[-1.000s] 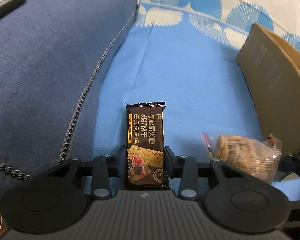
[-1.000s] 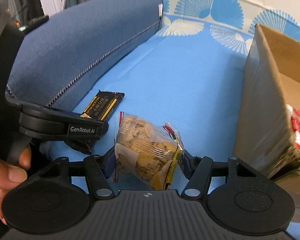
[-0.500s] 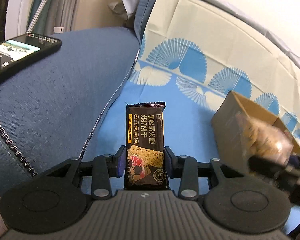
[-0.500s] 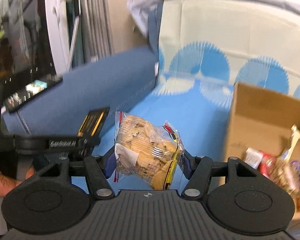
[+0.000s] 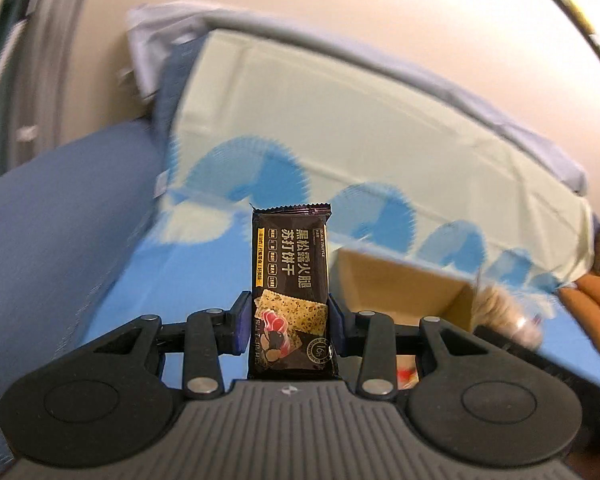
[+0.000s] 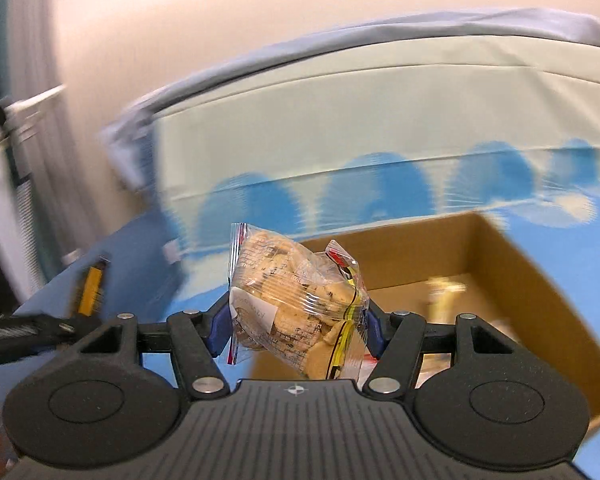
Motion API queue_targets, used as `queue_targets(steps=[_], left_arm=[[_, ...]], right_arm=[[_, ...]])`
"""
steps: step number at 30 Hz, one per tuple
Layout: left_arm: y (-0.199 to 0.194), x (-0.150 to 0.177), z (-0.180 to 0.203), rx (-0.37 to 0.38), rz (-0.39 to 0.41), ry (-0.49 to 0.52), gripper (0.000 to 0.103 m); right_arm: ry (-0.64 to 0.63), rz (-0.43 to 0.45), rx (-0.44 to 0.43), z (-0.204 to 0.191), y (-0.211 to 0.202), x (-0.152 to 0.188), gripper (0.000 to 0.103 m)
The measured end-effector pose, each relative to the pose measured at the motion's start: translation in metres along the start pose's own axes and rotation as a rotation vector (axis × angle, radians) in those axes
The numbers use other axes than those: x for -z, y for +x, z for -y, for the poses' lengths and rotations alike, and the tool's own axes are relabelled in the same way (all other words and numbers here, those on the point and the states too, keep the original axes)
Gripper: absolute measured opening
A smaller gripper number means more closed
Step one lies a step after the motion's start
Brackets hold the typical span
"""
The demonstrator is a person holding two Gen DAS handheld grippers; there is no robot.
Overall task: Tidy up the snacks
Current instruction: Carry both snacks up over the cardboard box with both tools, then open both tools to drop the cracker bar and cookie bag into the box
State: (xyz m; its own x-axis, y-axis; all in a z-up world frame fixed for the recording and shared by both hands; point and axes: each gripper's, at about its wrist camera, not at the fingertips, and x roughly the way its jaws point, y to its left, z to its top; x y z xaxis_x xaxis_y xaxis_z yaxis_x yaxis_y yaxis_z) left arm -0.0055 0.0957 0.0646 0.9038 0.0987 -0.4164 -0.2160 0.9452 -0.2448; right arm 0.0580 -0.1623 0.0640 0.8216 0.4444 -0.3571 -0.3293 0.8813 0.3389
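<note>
My left gripper [image 5: 290, 322] is shut on a black cracker packet [image 5: 290, 280] and holds it upright in the air, left of an open cardboard box [image 5: 404, 292]. My right gripper [image 6: 296, 326] is shut on a clear bag of cookies [image 6: 292, 304], held above the near left corner of the box [image 6: 512, 280]. The bag also shows blurred at the right in the left wrist view [image 5: 504, 312]. The cracker packet shows blurred at the left in the right wrist view [image 6: 90, 284]. Several snack packets lie inside the box [image 6: 444, 292].
The box stands on a blue sheet with fan patterns [image 5: 204, 272] over a sofa seat. A dark blue armrest [image 5: 52, 216] is at the left. The sofa back [image 6: 340, 112] rises behind the box. An orange cushion [image 5: 596, 304] lies at the far right.
Both grippers have lifted their snacks off the sheet and swung up and toward the box. The views now tilt up at the sofa back and wall.
</note>
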Motion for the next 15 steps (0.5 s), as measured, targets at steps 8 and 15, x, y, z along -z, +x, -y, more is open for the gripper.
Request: queue_targets(steps=[8,15], left_arm=[[0.04,-0.023,0.093,0.129,0.034,0.077,0.043],[0.082,-0.022,0.145,0.172,0.003,0.119,0.043]], right_arm=[[0.137,0.055,0.143,0.055,0.001,-0.011,0.065],[0.179,0.084,0.185,0.075,-0.002,-0.012,0.065]])
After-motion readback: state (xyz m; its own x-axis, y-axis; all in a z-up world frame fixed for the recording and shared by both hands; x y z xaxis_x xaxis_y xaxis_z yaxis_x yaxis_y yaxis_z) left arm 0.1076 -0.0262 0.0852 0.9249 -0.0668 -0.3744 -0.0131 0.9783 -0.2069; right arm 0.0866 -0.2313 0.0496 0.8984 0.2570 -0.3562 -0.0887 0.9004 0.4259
